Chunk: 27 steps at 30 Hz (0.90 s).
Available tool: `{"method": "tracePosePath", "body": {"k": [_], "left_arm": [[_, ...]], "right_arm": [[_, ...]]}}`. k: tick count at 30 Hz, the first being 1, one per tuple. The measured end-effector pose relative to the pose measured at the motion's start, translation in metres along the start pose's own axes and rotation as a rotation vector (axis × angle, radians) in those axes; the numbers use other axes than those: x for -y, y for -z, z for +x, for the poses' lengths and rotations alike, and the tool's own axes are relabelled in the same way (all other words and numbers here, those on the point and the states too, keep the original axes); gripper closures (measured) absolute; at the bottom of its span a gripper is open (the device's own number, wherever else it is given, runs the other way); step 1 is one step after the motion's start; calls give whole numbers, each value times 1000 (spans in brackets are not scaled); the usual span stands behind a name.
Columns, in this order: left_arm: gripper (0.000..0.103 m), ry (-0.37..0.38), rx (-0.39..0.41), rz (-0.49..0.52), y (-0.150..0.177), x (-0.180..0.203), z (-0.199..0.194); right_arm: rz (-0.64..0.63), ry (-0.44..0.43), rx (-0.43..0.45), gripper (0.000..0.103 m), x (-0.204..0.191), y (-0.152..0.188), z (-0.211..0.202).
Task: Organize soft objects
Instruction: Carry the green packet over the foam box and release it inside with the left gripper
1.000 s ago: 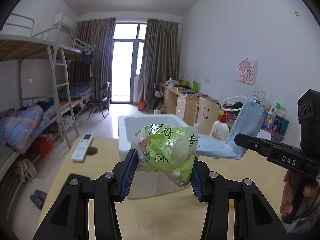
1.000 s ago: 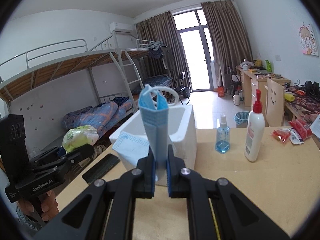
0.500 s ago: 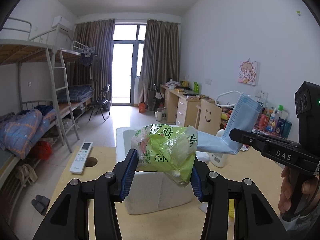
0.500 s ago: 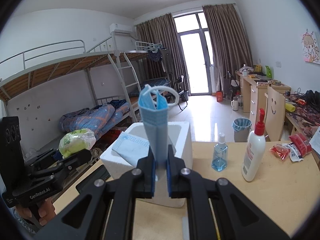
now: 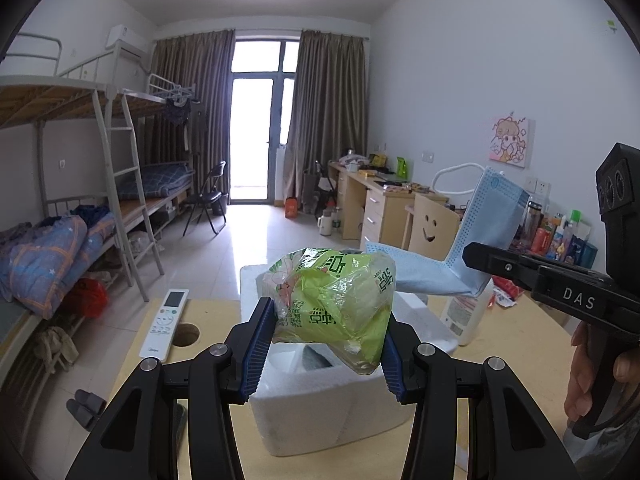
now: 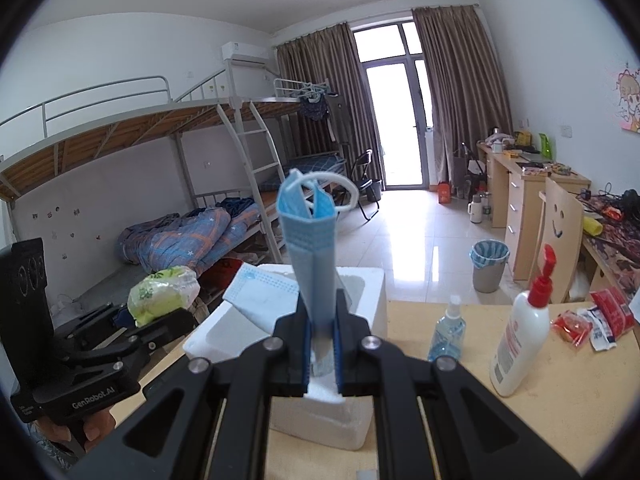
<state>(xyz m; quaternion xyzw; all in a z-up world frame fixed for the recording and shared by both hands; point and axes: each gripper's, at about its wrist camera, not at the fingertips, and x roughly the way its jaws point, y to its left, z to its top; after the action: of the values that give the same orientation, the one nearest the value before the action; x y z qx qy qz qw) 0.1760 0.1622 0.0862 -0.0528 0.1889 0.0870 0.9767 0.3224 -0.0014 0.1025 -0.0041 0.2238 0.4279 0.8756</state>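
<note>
Green packet (image 5: 334, 304): a soft plastic-wrapped bundle, held in the air above the near rim of the foam box (image 5: 320, 420); pressed on both sides by the blue pads.
Left gripper (image 5: 326, 344): jaws set about half apart and clamped on the green packet; seen in the right wrist view at 9 o'clock (image 6: 170, 312).
Blue face mask (image 6: 310, 248): folded, pinched upright, ear loops at the top; a second flap is seen hanging toward 9 o'clock over the box opening.
Right gripper (image 6: 322, 344): jaws almost fully closed on the blue face mask; seen in the left wrist view at 3 o'clock (image 5: 476, 258), gripped by a hand (image 5: 592, 364).
Foam box: white, open-topped, placed on the wooden table (image 6: 520, 420) directly below both held items.
Surroundings, left view: remote control (image 5: 166, 322) lying flat at 9 o'clock of the box, beside a round table hole (image 5: 186, 334).
Surroundings, right view: spray bottle (image 6: 448, 334), lotion bottle (image 6: 520, 340) and red snack packets (image 6: 592, 316) standing at 3 o'clock of the box, apart from it.
Obstruction: the box interior is largely hidden by the packet and mask.
</note>
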Motion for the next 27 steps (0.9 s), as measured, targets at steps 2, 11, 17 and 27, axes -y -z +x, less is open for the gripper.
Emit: {"method": "tracePosePath", "body": {"k": [2,11,17,27], "left_arm": [[53,-4,-7,-1,-1,-3,6],[53,-31,-45,7,1,-7,21],[53,-12,-58,28,-3,2,32],[52,31,-82,47,-8,15,56]], "right_arm": [[5,-8,-9,91,1,0,6],[35,-21,-27,91,9,-2,17],[51,24,-8,91,17,-2,1],[70,94,9,91,28,-3,-16]]}}
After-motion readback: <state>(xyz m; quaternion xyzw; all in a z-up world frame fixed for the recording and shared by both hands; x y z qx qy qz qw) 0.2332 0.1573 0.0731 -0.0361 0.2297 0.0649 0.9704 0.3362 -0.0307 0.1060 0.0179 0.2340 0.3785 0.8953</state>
